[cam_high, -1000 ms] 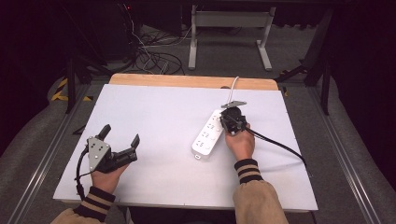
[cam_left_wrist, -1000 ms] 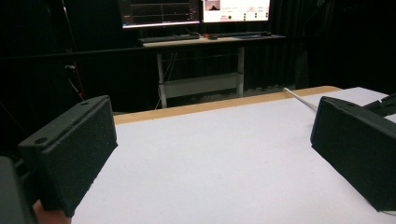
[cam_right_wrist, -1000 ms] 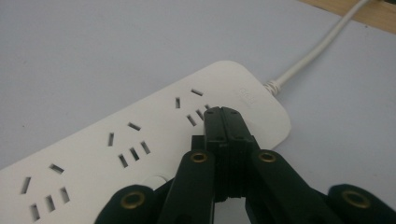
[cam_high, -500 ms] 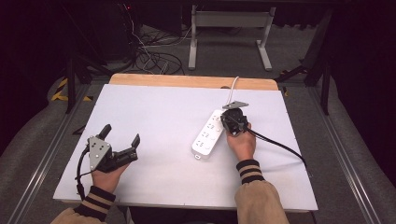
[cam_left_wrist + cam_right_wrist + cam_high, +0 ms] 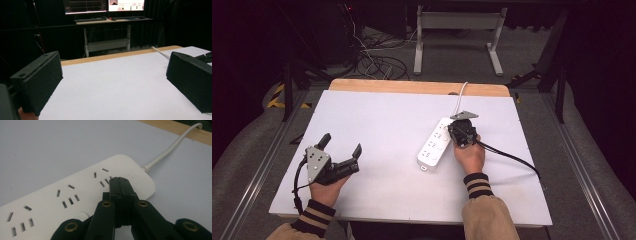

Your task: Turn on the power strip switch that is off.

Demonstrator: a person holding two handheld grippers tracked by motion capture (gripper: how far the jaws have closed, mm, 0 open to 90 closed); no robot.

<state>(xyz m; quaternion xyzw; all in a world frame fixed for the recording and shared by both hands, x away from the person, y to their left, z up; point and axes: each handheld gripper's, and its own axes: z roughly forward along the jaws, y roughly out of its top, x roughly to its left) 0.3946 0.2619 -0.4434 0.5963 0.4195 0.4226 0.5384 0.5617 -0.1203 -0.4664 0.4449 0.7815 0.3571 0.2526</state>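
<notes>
One power strip, under closed jaws

The black right gripper covers part of the white plastic power strip, whose near end runs off the frame. The strip's thin white cord vanishes past the table's far edge.
</notes>
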